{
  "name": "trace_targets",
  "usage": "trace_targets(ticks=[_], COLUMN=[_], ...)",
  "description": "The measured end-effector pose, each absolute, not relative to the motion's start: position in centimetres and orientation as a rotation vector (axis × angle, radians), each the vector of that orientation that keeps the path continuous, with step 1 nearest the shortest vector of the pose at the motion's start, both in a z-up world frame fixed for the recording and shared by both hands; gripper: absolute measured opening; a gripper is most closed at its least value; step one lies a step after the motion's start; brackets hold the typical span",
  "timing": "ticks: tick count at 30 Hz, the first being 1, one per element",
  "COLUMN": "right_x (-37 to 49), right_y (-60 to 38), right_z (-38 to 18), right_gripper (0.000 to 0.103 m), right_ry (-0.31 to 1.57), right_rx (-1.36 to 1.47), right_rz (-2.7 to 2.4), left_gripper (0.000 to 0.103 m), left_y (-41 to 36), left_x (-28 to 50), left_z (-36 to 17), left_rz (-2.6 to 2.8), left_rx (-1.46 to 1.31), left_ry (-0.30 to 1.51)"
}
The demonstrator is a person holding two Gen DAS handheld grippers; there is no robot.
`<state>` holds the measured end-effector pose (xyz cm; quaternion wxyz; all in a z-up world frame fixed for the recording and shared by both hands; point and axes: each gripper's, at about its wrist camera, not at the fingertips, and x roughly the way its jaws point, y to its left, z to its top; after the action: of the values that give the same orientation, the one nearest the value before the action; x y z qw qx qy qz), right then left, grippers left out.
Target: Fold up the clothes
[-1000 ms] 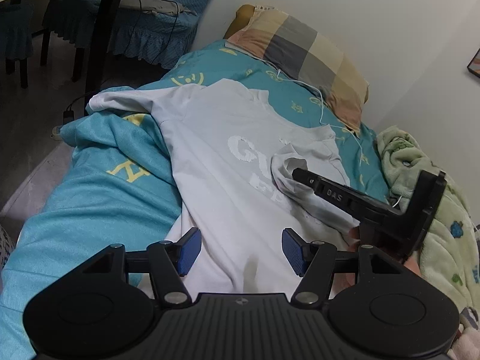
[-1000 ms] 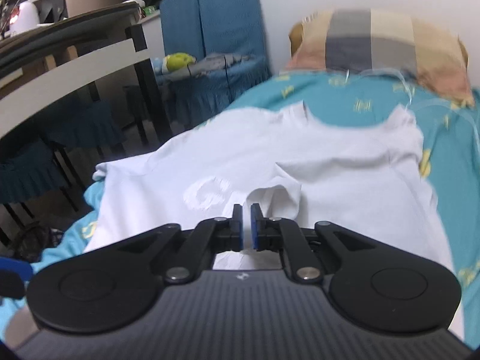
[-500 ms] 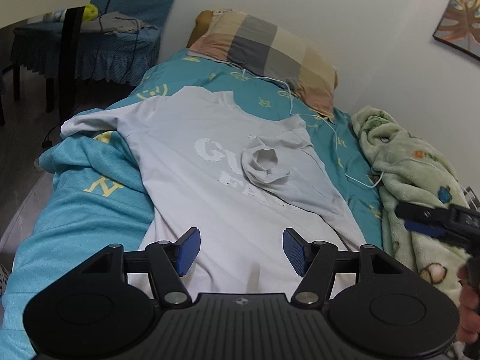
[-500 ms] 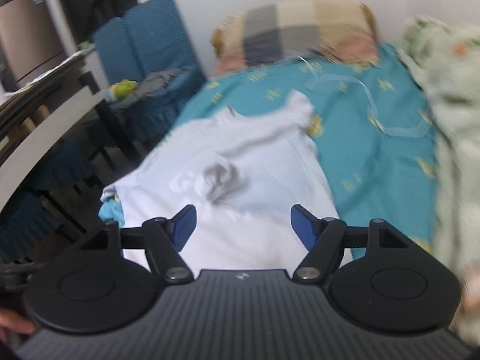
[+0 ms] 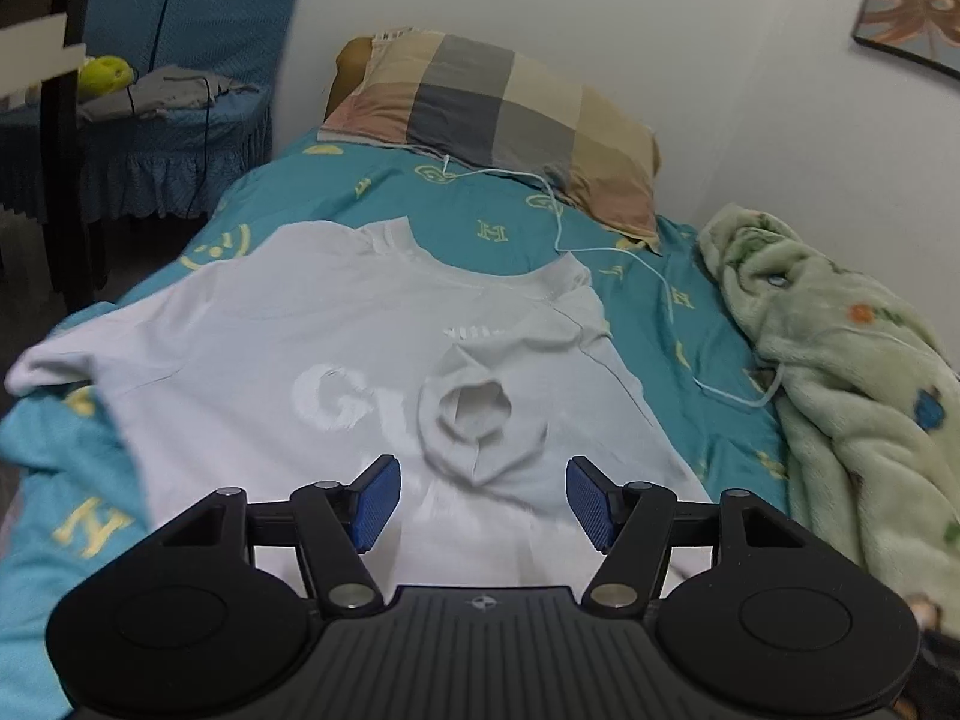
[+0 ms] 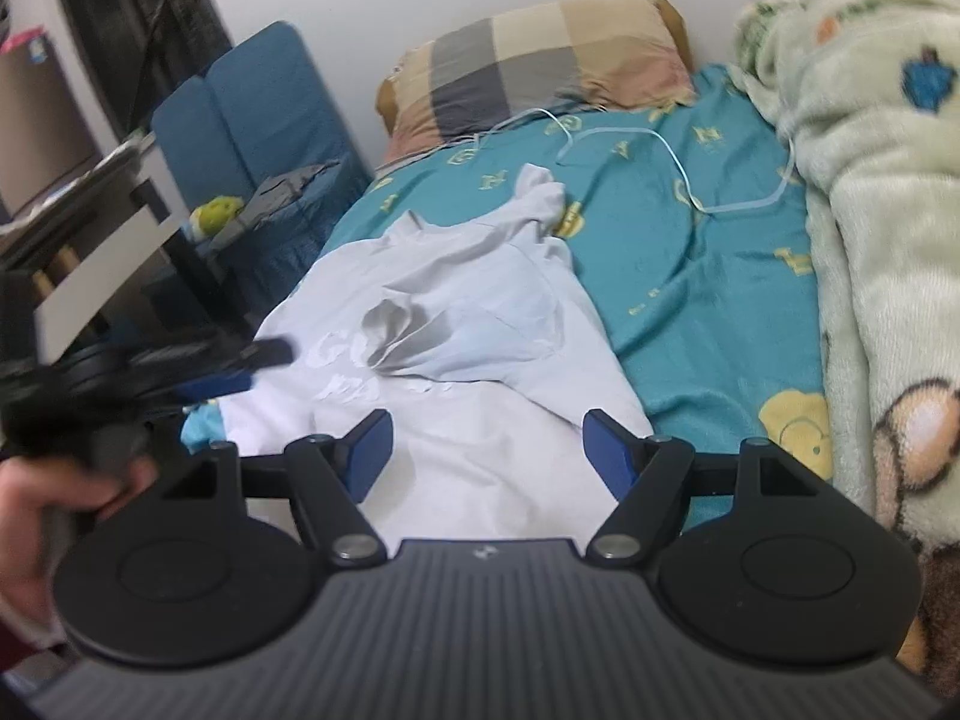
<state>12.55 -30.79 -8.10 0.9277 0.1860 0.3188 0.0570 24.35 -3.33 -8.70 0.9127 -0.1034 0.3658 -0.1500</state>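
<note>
Left wrist view: sits behind the left gripper, low over the foot end of the bed; faces up its length toward the pillow and wall, tilted down; shirt close beneath, blanket at right edge. Right wrist view: sits behind the right gripper, further toward the blanket side; faces the pillow obliquely, tilted down; the other gripper, blurred, at its left. Shared: shirt, bed, pillow, blanket, chair.

Bed's right blocked by blanket + cable; sheet between is free.
</note>
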Motion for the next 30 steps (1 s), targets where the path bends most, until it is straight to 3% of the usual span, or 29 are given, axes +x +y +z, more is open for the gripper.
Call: trace_targets(ticks=[5,8,10,12,14,21,26,29,30], right_x=[13.6,14.5,15.1,15.5,15.6,15.7,16.2,16.2,16.3], right_y=[-32.0,-32.3,-32.3,-32.4,-32.4,-32.0,-32.0,-32.0,-32.1], right_z=[-8.9,-9.6,-9.9,-10.2,-10.4,-10.8,-11.2,-11.3,-11.3], right_gripper=[0.072,0.072,0.072,0.072,0.072,0.072,0.072,0.072,0.072], right_ry=[0.644,0.660,0.669,0.676,0.686,0.692,0.704,0.704,0.703], right_rx=[0.453,0.476,0.491,0.504,0.514,0.530,0.514,0.515,0.518], right_rz=[0.104,0.107,0.113,0.116,0.108,0.104,0.096,0.092,0.094], left_gripper=[0.074,0.072,0.058,0.008,0.006,0.005,0.008,0.021,0.036], left_y=[-7.2,-9.3,-10.2,-9.8,-9.1,-5.6,-3.8,-2.7,-2.4], left_x=[31.1,34.3,35.9,37.1,37.8,41.3,44.7,44.3,43.8], left_z=[-11.7,-13.5,-14.8,-15.4,-15.1,-10.1,-13.9,-15.5,-15.3], left_rz=[-0.274,-0.204,-0.174,-0.181,-0.200,-0.211,-0.100,-0.111,-0.119], left_rx=[-0.201,-0.090,-0.036,-0.062,-0.113,-0.295,-0.262,-0.301,-0.299], left_ry=[0.769,0.779,0.809,0.838,0.833,0.740,0.843,0.882,0.876])
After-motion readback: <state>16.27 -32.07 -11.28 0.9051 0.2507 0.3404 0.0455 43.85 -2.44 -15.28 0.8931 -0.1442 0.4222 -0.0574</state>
